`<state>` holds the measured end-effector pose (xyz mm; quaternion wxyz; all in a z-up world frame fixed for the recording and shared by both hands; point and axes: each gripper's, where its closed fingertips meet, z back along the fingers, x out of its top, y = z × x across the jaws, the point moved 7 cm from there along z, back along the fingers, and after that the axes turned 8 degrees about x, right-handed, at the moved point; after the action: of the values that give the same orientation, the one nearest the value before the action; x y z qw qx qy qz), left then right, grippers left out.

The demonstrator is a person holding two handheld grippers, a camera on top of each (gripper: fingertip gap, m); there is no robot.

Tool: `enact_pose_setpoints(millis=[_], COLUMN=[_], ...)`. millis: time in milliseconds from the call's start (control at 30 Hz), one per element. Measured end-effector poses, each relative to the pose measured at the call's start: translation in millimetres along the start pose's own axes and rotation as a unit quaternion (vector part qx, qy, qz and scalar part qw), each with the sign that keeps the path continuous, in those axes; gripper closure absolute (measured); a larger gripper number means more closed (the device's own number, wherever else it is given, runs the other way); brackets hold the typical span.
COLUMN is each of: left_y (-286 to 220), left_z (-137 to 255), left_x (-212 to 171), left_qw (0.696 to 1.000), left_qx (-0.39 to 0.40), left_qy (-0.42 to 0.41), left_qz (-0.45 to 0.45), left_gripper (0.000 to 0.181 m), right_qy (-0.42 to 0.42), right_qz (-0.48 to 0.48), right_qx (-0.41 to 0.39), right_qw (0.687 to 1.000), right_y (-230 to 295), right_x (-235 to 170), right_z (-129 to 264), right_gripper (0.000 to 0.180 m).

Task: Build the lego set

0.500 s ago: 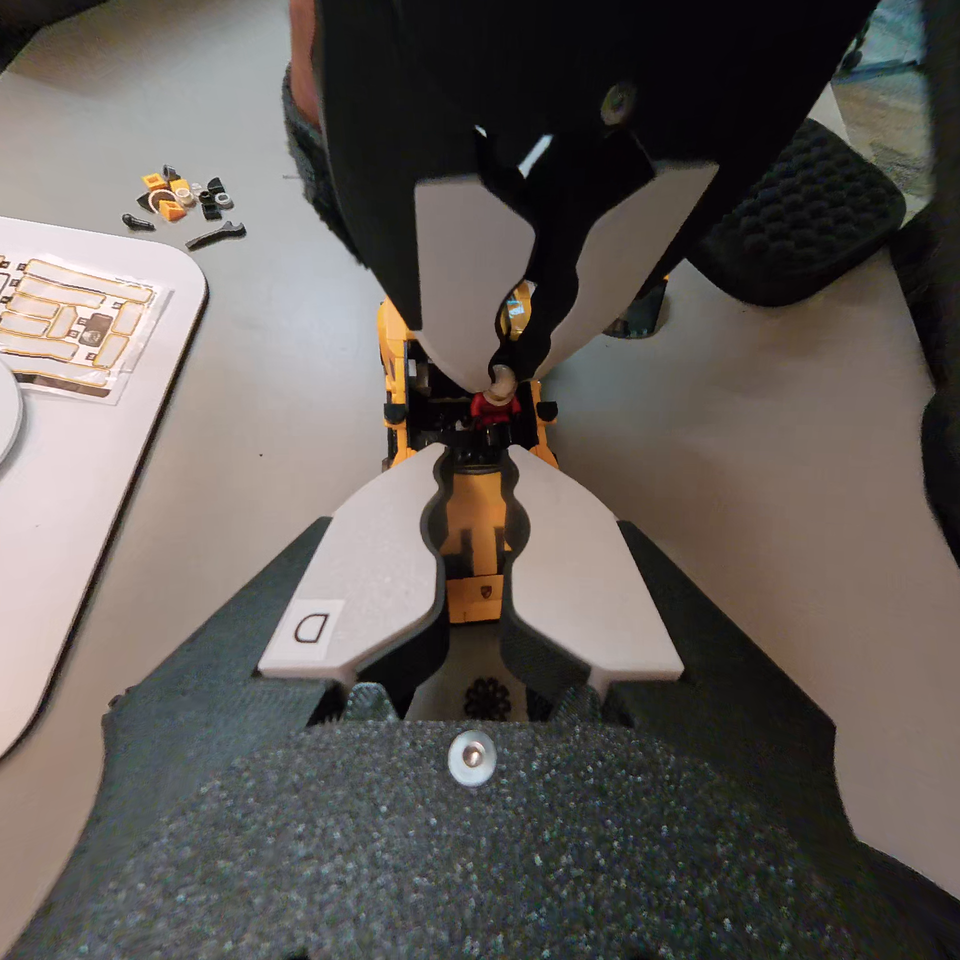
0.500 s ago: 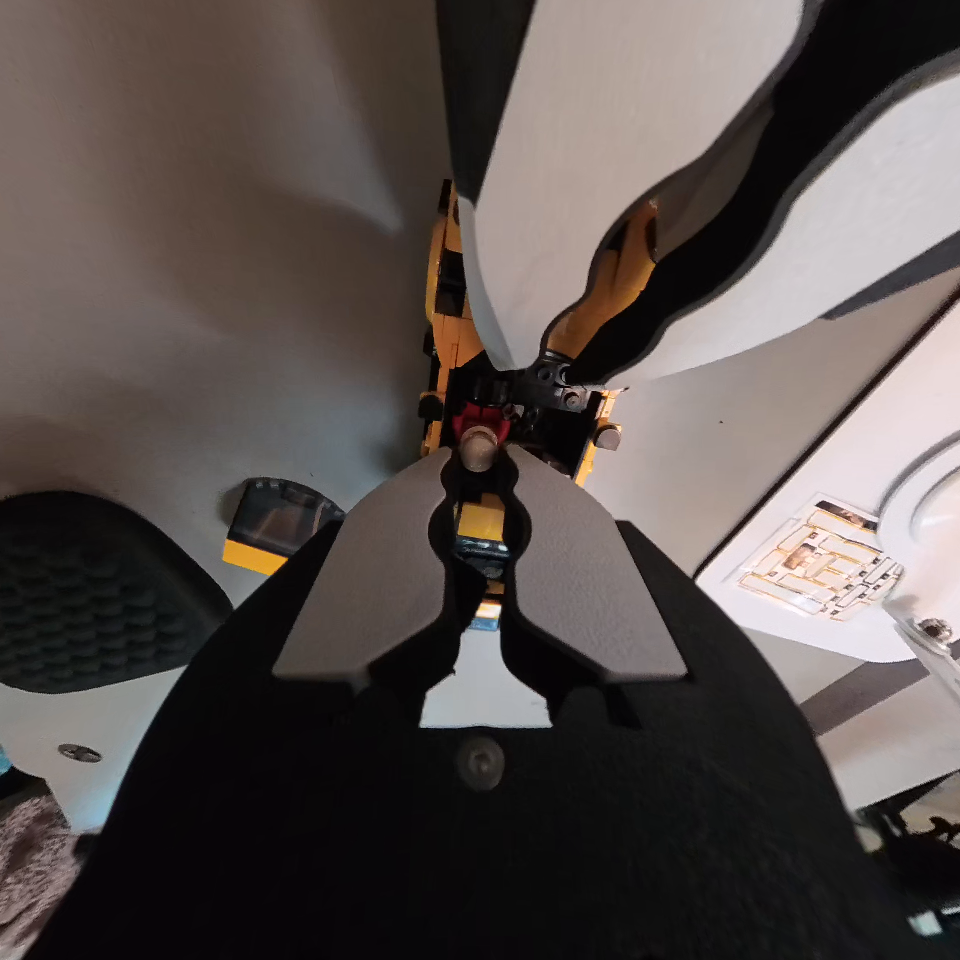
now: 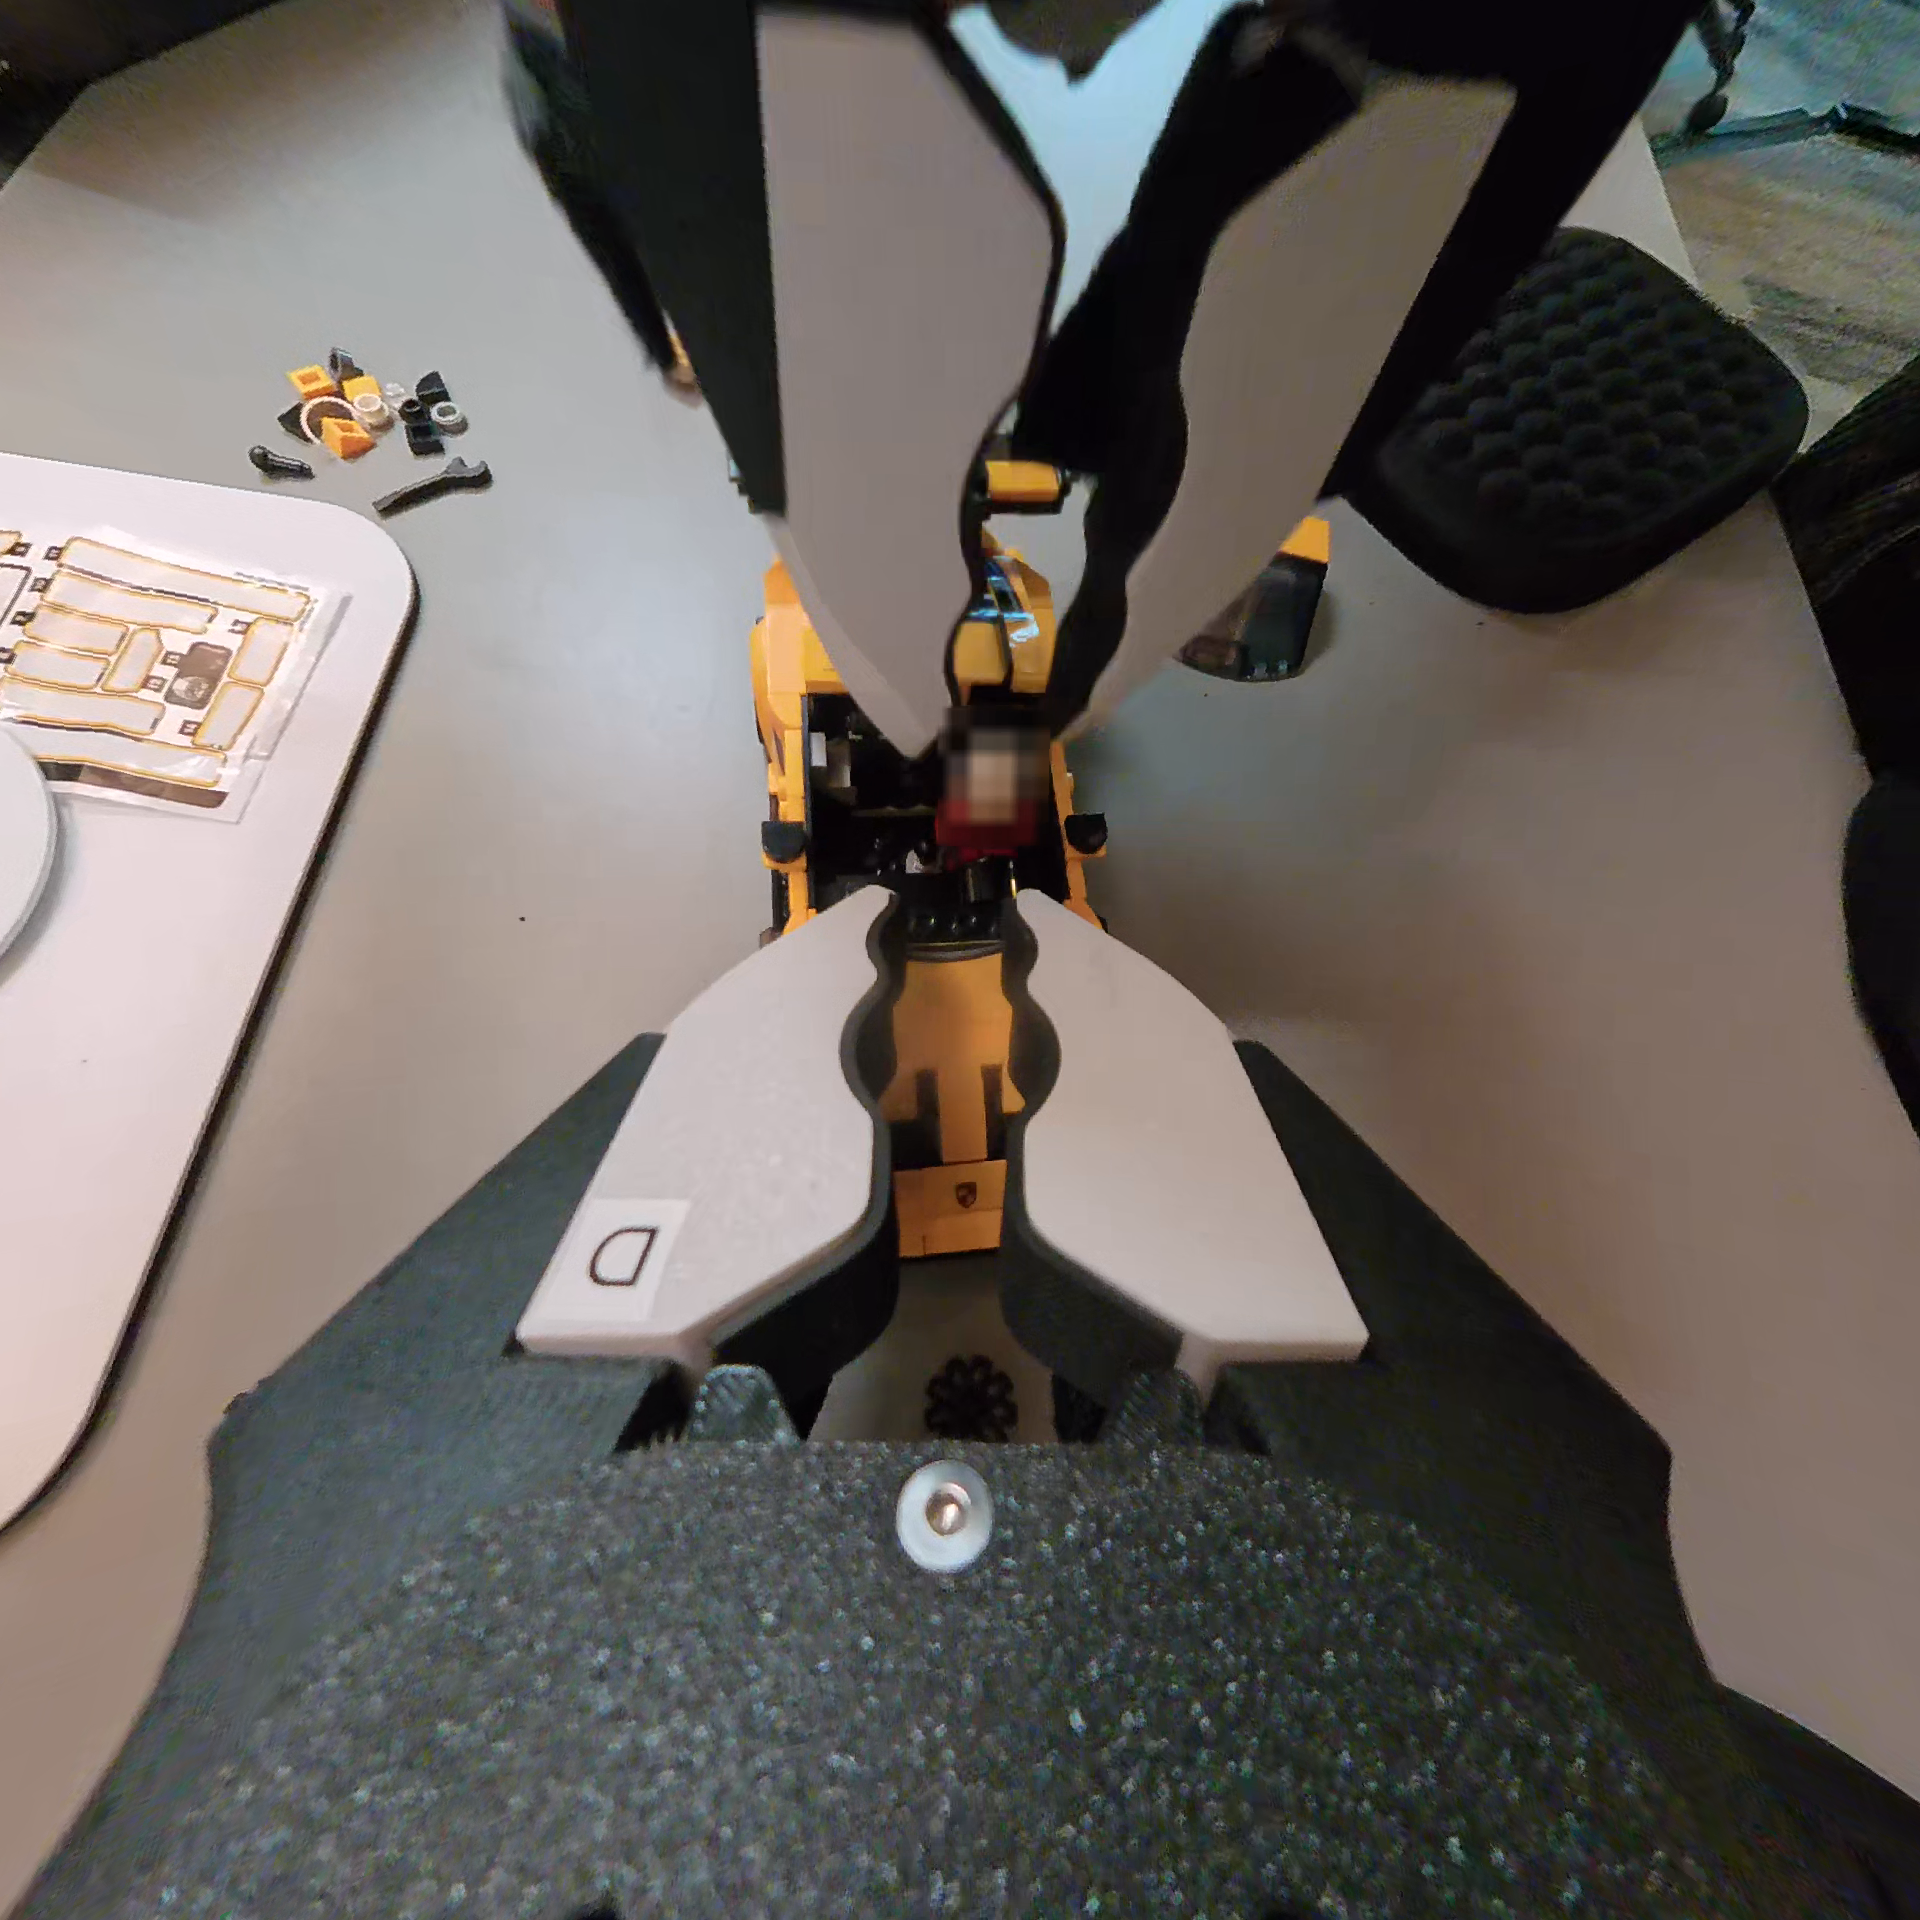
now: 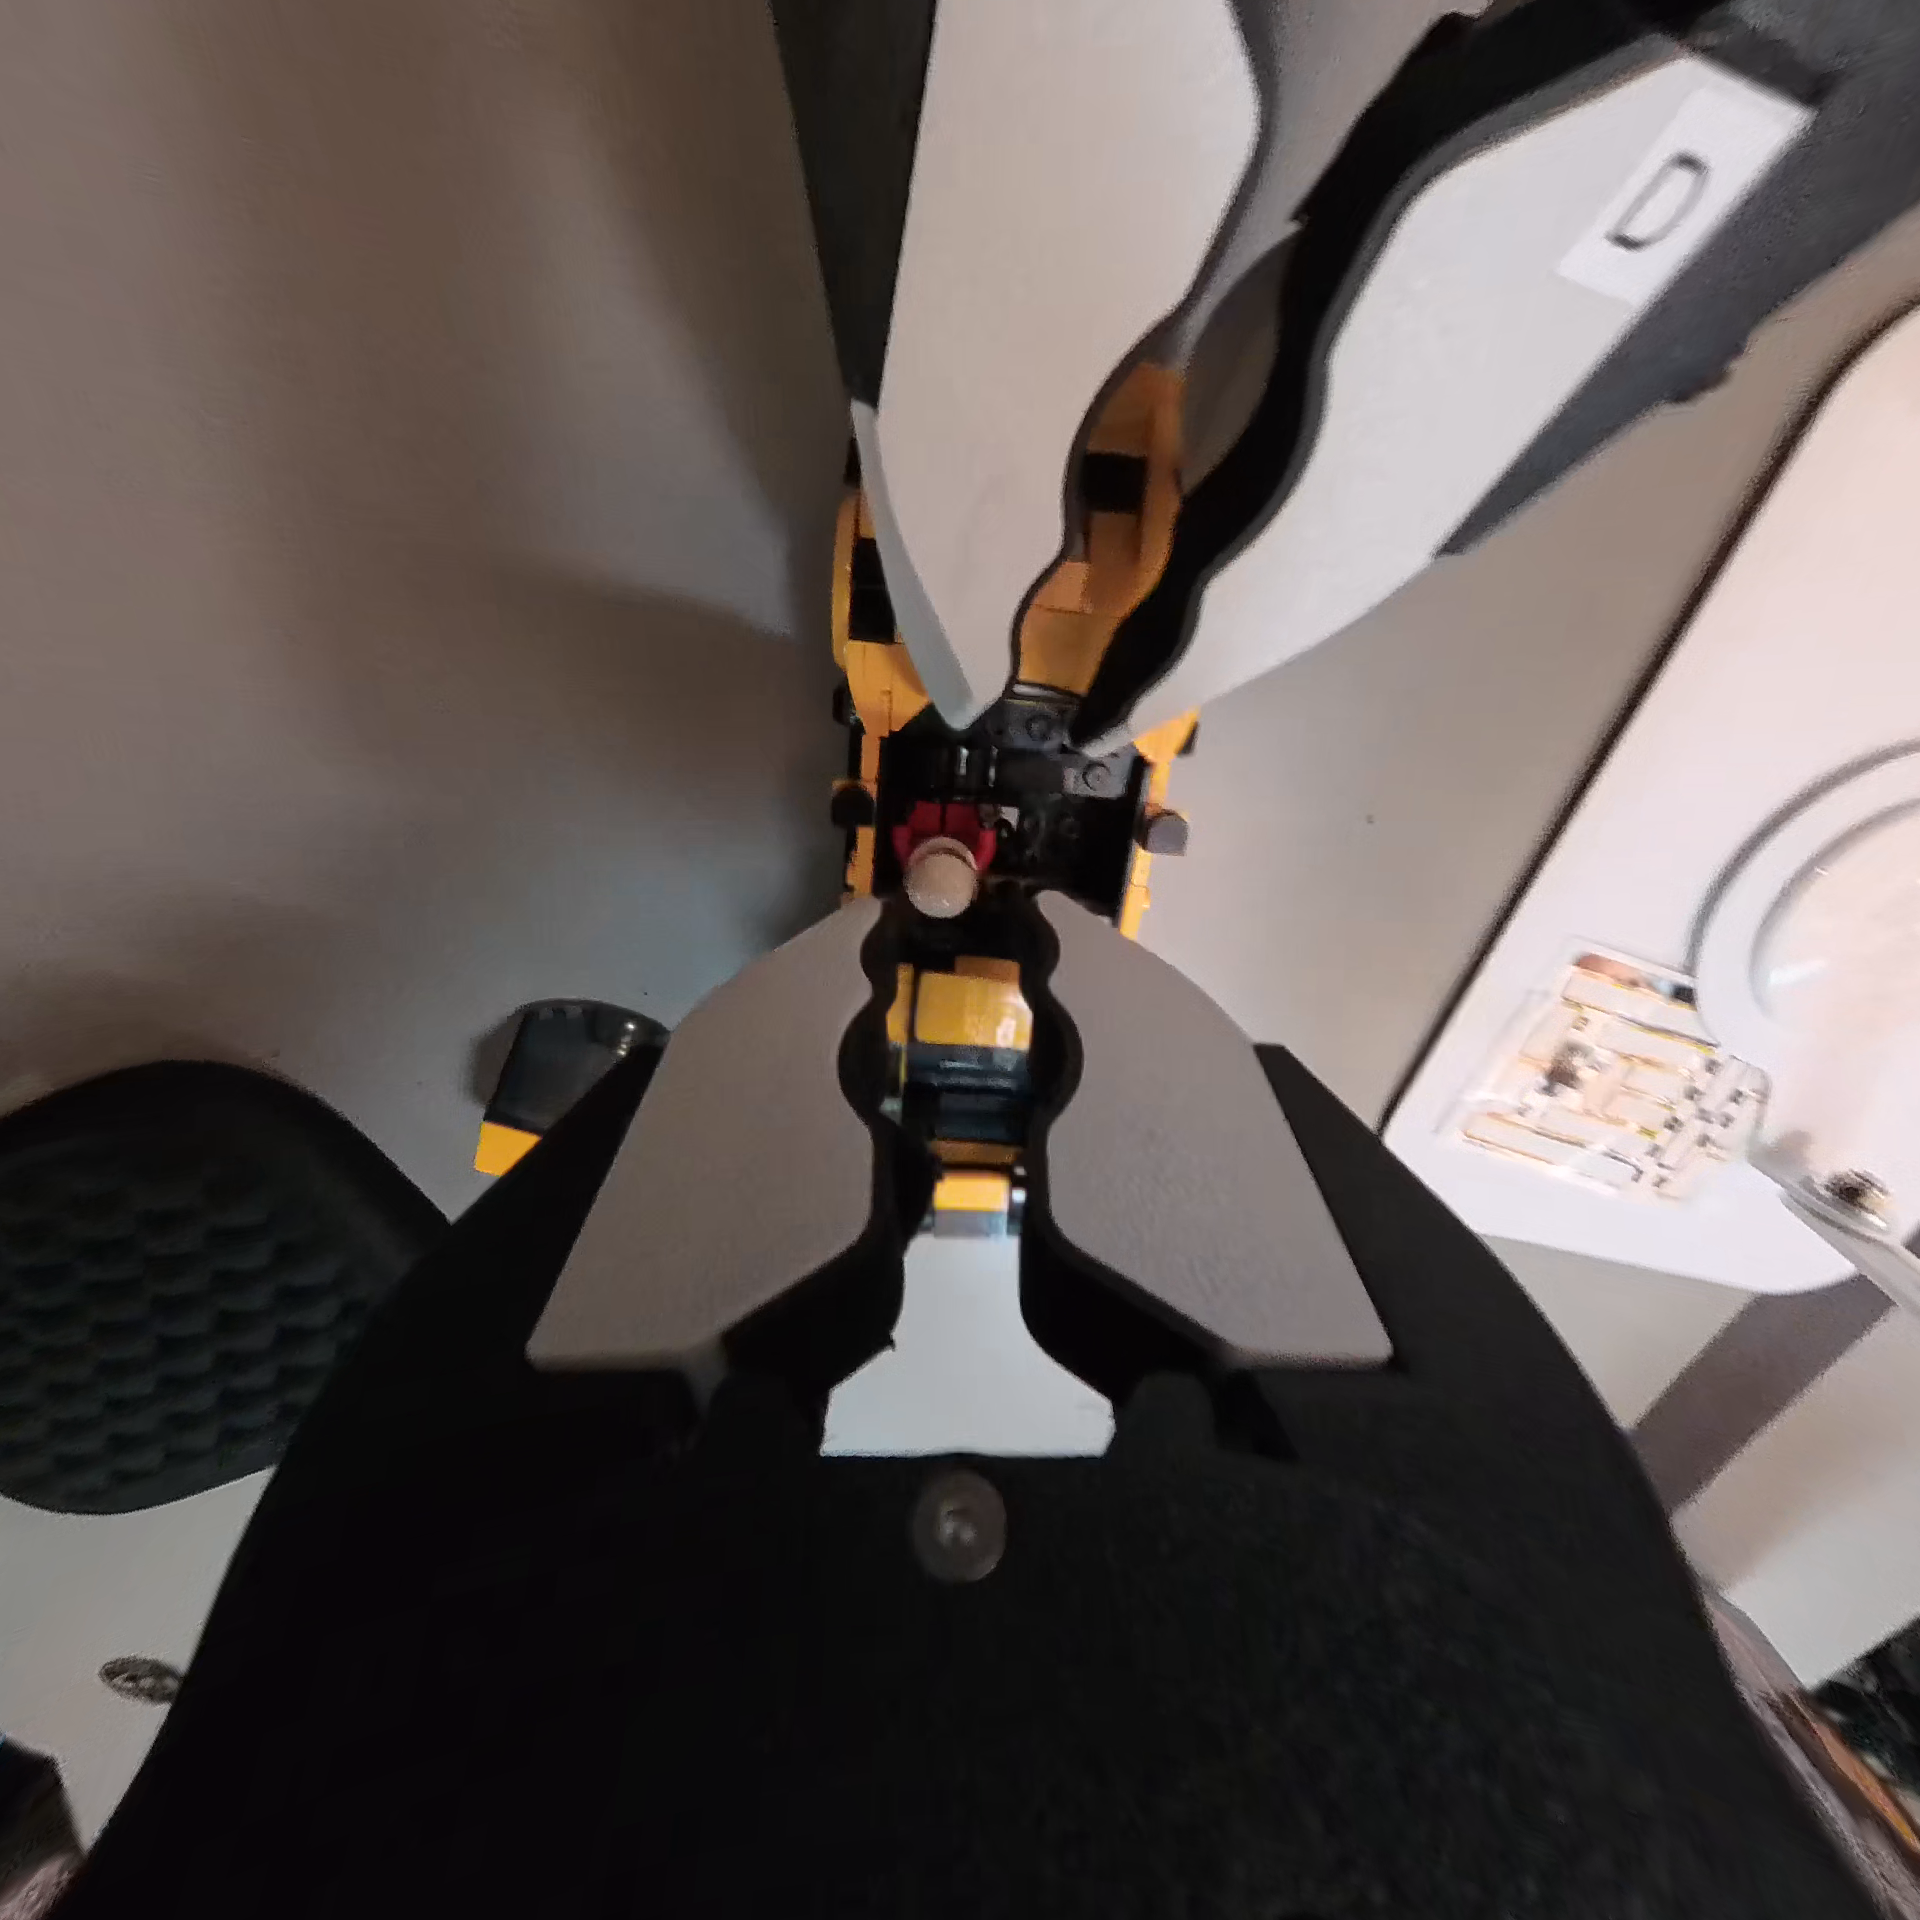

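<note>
Much of the yellow toy car (image 3: 940,1070) is hidden under my two tongs, which meet over it from opposite ends, and the small figure (image 4: 940,878) seated in its dark open cabin shows only a red body and a pale round head; in the left view it is smeared over. My left tongs (image 3: 948,909) grip the car's smooth yellow nose between their flat grey fingers (image 3: 769,1122), whose wavy inner edges press its sides. My right tongs (image 4: 951,920) straddle the tail end; their tips stand parted just beside the figure's head, and I cannot tell whether they touch the car. The car sits on the plain grey worktop (image 3: 1455,987). A loose yellow-and-black car part (image 4: 540,1081) lies near a bumpy black pad (image 3: 1590,416). Small loose pieces (image 3: 364,416) lie scattered beyond a white rounded tray (image 3: 260,831) carrying a glossy sticker sheet (image 3: 145,665).
</note>
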<state>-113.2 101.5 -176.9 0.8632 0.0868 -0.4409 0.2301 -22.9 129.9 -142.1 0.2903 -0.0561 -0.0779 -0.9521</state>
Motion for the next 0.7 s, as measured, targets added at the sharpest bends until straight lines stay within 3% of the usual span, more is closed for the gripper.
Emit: enact_pose_setpoints(millis=[233, 467, 533, 700], left_y=[1, -3, -6, -9], left_z=[13, 32, 34, 30], left_x=[4, 8, 0, -17], left_qw=[0.999, 0.993, 0.993, 0.989], left_qx=[0.029, 0.105, 0.109, 0.124], left_qy=[-0.007, 0.019, 0.045, 0.075], left_qz=[-0.012, -0.042, -0.027, -0.010], left_gripper=[0.161, 0.138, 0.139, 0.121], right_qy=[-0.111, -0.154, -0.154, -0.153], right_qz=[-0.057, -0.141, -0.156, -0.153], right_qx=[-0.107, -0.054, -0.049, -0.058], right_qw=[0.986, 0.976, 0.974, 0.975], right_y=[34, 93, 100, 102], right_x=[-39, -97, -103, -99], right_z=[46, -12, -30, -46], right_gripper=[0.154, 0.118, 0.109, 0.108])
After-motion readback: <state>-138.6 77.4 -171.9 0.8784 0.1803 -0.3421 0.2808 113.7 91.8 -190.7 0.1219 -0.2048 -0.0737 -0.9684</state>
